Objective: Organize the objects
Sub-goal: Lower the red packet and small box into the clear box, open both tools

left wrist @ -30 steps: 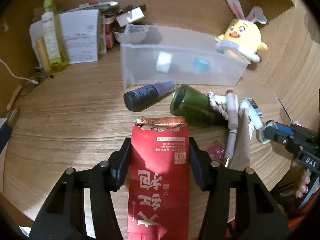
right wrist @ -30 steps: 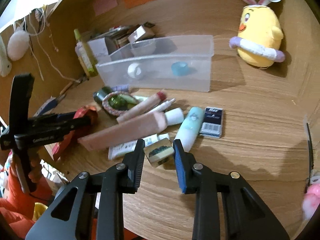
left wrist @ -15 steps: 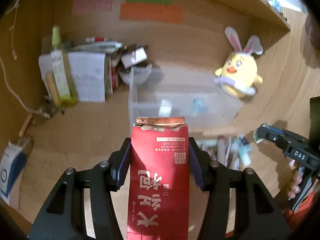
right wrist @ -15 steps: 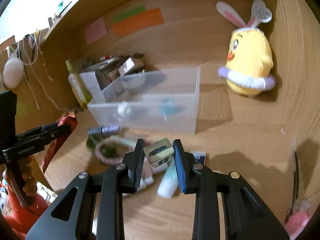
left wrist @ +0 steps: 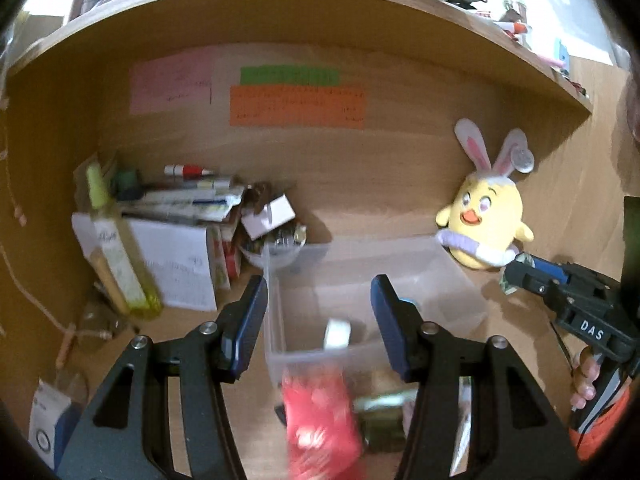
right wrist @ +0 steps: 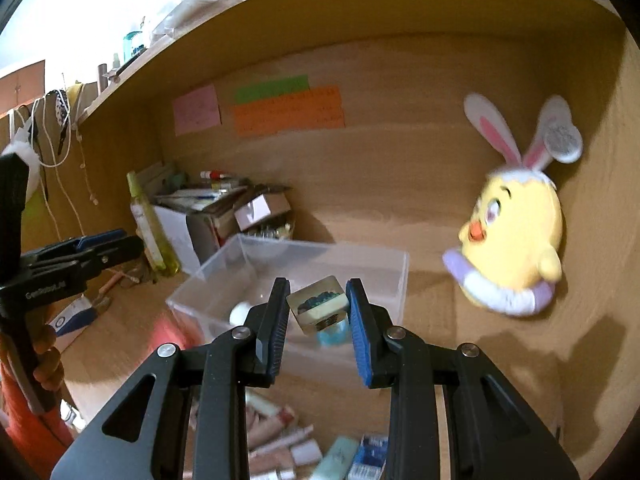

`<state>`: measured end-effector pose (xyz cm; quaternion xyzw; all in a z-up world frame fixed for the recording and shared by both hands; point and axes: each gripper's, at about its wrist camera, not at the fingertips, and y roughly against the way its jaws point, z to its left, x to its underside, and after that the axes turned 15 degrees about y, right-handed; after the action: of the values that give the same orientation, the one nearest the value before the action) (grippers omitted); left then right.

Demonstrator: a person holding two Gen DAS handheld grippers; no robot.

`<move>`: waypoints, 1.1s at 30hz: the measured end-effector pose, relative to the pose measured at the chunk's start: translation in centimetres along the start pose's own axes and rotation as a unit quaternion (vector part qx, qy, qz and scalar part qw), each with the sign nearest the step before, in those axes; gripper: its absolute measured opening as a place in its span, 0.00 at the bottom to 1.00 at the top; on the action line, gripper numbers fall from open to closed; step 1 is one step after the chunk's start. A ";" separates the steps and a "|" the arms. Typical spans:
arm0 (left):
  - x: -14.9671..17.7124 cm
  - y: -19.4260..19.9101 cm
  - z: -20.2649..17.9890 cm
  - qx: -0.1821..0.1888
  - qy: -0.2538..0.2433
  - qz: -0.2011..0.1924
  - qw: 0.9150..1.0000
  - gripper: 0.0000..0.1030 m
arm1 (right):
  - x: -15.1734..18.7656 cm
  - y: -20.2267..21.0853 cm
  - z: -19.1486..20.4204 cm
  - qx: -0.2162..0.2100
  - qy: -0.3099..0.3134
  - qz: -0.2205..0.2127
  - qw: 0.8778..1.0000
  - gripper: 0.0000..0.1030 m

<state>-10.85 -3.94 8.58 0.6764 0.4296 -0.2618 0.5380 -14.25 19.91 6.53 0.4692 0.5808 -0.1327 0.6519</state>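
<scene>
Tidy-up barely begun at the cluttered desk

My right gripper point(right wrist: 318, 285) clamps a small square case point(right wrist: 316, 305) over the clear plastic bin point(right wrist: 401, 276), which holds two small items. My left gripper point(left wrist: 318, 294) gapes empty above a blurred red packet point(left wrist: 320, 420). Cosmetic tubes point(right wrist: 280, 432) remain outside.

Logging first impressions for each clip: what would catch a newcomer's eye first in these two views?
Probably the yellow plush chick with bunny ears, propped against the back wall at the right. Next, the right hand-held gripper clamping a small gold-framed block above the clear plastic bin. In the left wrist view a blurred red packet sits low between the left hand-held gripper's open jaws, apparently free of them.
</scene>
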 end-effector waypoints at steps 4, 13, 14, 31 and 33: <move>-0.7 -2.5 0.0 -0.007 -0.004 0.023 1.000 0.52 | -0.8 -1.9 0.2 -0.003 0.006 0.010 1.000 0.25; 4.6 -4.3 3.0 -0.024 -0.002 0.111 0.994 0.61 | 0.5 -5.0 -0.6 -0.023 -0.002 0.052 0.998 0.25; 5.6 -4.4 3.4 -0.028 -0.004 0.122 0.992 0.61 | 0.6 -5.2 -0.8 -0.023 -0.003 0.057 0.998 0.25; 12.4 -5.0 3.3 -0.073 -0.091 0.177 0.977 0.77 | 0.5 -10.0 -0.2 -0.040 0.015 0.133 0.990 0.25; 12.4 -5.4 3.2 -0.074 -0.094 0.174 0.977 0.77 | 0.5 -10.7 0.1 -0.045 0.022 0.144 0.988 0.25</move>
<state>-9.02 -3.01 -5.11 0.6714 0.2711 -0.1935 0.6621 -21.73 14.34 1.21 0.5213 0.5263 -0.0011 0.6718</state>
